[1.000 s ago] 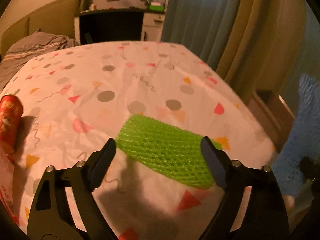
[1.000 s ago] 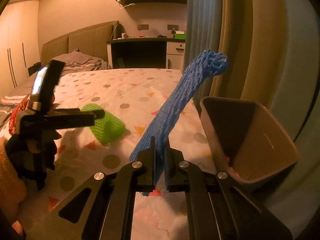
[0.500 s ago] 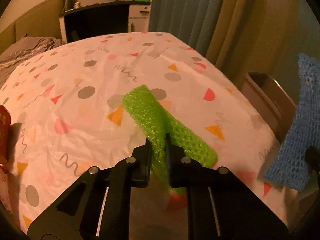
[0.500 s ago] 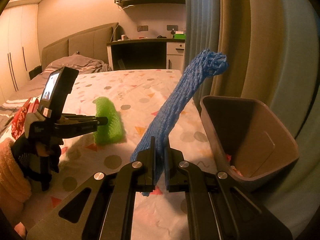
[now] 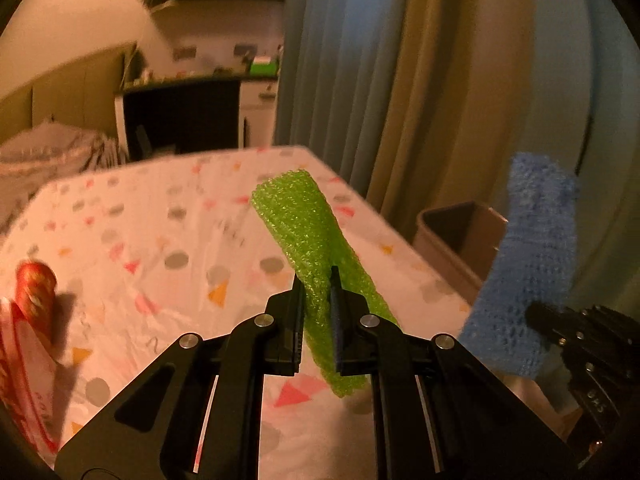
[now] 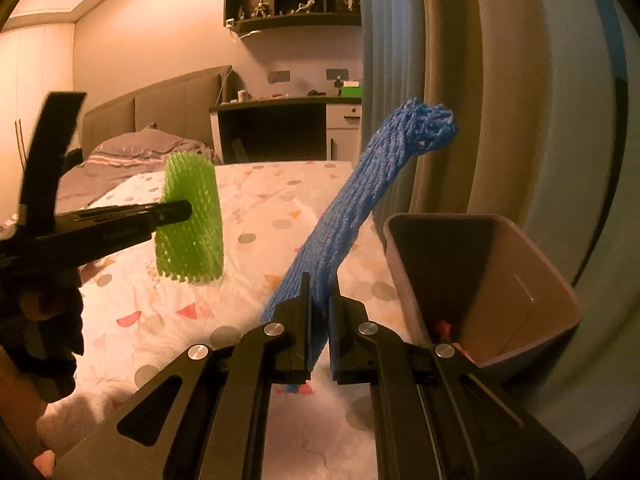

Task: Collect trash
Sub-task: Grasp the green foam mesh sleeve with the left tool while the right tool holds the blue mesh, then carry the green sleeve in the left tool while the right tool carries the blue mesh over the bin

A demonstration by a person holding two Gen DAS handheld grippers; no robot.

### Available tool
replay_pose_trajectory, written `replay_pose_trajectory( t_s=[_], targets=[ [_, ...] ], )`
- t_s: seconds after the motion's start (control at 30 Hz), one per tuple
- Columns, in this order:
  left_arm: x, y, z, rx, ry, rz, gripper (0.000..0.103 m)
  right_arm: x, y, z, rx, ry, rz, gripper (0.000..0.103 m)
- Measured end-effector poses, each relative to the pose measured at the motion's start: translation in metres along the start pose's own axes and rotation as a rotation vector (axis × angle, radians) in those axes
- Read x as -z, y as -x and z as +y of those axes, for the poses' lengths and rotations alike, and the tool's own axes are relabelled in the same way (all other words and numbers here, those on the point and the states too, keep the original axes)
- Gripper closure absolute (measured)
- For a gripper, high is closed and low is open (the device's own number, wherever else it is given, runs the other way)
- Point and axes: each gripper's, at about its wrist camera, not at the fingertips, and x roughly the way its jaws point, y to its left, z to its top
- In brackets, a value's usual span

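Note:
My left gripper [image 5: 317, 280] is shut on a green foam net sleeve [image 5: 304, 224] and holds it in the air above the bed; the sleeve also shows in the right wrist view [image 6: 190, 220], clamped by the left gripper [image 6: 182, 210]. My right gripper [image 6: 319, 286] is shut on a blue foam net sleeve [image 6: 360, 196], which stands upright beside the trash bin [image 6: 532, 280]. The blue sleeve [image 5: 528, 268] and the bin [image 5: 444, 240] show at the right of the left wrist view. The bin stands open at the bed's right edge with some trash at its bottom.
The bed [image 5: 160, 232] has a white sheet with coloured dots and triangles. A red can [image 5: 34, 288] and red-and-white packaging [image 5: 20, 368] lie at its left. Curtains [image 6: 460, 80] hang behind the bin. A dark desk [image 6: 276, 128] stands beyond the bed.
My left gripper closed on the green sleeve and lifted it off the sheet. My right gripper has held the blue sleeve near the bin throughout.

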Motion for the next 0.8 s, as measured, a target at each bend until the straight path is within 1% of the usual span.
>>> replay_pose_trajectory(
  t_s=[0.07,0.27,0.47,0.6,0.8],
  targets=[
    [-0.002,0.006,-0.010,-0.011,-0.023,-0.022,0.093,-0.001,0.004,-0.004,0.007,-0.005,-0.011,0.096],
    [-0.009,0.013,-0.035,0.012,-0.034,-0.057,0.093,-0.005,0.015,-0.016,0.035,-0.009,-0.038,0.096],
    [-0.018,0.004,-0.063,0.049,-0.054,-0.071,0.093,-0.011,0.021,-0.039,0.079,-0.040,-0.057,0.096],
    [-0.024,-0.004,-0.087,0.077,-0.087,-0.079,0.093,-0.012,0.022,-0.058,0.103,-0.072,-0.058,0.096],
    [-0.030,-0.018,-0.114,0.127,-0.111,-0.088,0.093,-0.012,0.020,-0.083,0.154,-0.100,-0.051,0.096]
  ],
)
